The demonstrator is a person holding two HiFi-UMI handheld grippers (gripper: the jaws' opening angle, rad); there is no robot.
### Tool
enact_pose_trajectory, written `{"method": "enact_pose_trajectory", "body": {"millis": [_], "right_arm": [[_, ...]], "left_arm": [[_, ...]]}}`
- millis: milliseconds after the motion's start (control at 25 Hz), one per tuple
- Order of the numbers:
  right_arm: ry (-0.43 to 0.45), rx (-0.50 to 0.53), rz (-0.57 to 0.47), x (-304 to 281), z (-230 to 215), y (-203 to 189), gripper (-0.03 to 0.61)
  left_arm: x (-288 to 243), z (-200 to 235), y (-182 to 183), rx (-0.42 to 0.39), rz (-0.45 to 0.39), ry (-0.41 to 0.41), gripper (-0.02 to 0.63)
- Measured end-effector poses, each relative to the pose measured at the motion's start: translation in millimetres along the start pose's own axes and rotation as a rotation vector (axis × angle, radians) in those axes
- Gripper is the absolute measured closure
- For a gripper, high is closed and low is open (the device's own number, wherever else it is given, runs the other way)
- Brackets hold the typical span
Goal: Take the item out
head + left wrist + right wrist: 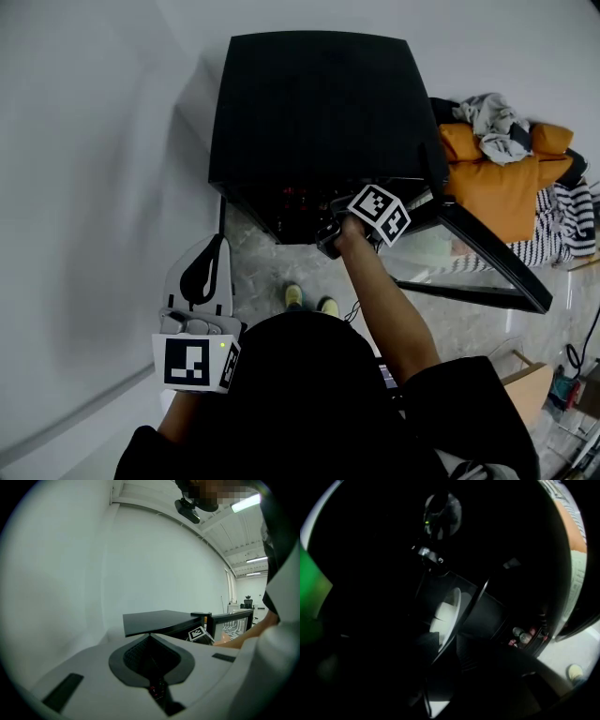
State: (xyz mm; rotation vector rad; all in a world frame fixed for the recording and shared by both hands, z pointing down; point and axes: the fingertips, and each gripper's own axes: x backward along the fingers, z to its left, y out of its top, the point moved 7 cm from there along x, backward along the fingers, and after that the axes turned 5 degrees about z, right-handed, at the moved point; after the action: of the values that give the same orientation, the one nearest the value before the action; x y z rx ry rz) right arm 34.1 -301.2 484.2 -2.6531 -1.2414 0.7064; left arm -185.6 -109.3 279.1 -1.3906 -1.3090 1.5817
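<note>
Right hand-held gripper reaches into black box. Jaws spread wide. White plate stands on edge between them, dark in there, pads seem not to squeeze it. Open glass door just right of this gripper, heap of clothes beyond it. Left hand-held gripper well back from box, near person's body, jaws pressed together, nothing in them

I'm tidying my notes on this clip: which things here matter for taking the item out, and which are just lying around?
In use: black cabinet, open glass door, small bottles inside, right gripper with jaws apart.
Lying about: clothes pile, orange cushion, idle left gripper.
</note>
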Motion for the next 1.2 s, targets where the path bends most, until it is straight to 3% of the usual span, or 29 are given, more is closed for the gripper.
{"method": "enact_pose_trajectory", "body": {"millis": [440,760,1200], "right_arm": [[-0.026,-0.131,0.033,4.9,-0.7,-3.4,0.474],[0.001,-0.131,0.000,13.1,4.3,-2.5,0.520],[0.071,-0.153,-0.018,13.2,-0.6,-5.6,0.526]], "left_arm": [[-5.9,0.0,2.7,-0.007,0.008,-0.019,0.606],[-8.7,-2.8,4.7,-0.010,0.006,-0.034,0.606],[-5.4,-1.6,1.7,-0.009,0.008,-0.024,0.606]]}}
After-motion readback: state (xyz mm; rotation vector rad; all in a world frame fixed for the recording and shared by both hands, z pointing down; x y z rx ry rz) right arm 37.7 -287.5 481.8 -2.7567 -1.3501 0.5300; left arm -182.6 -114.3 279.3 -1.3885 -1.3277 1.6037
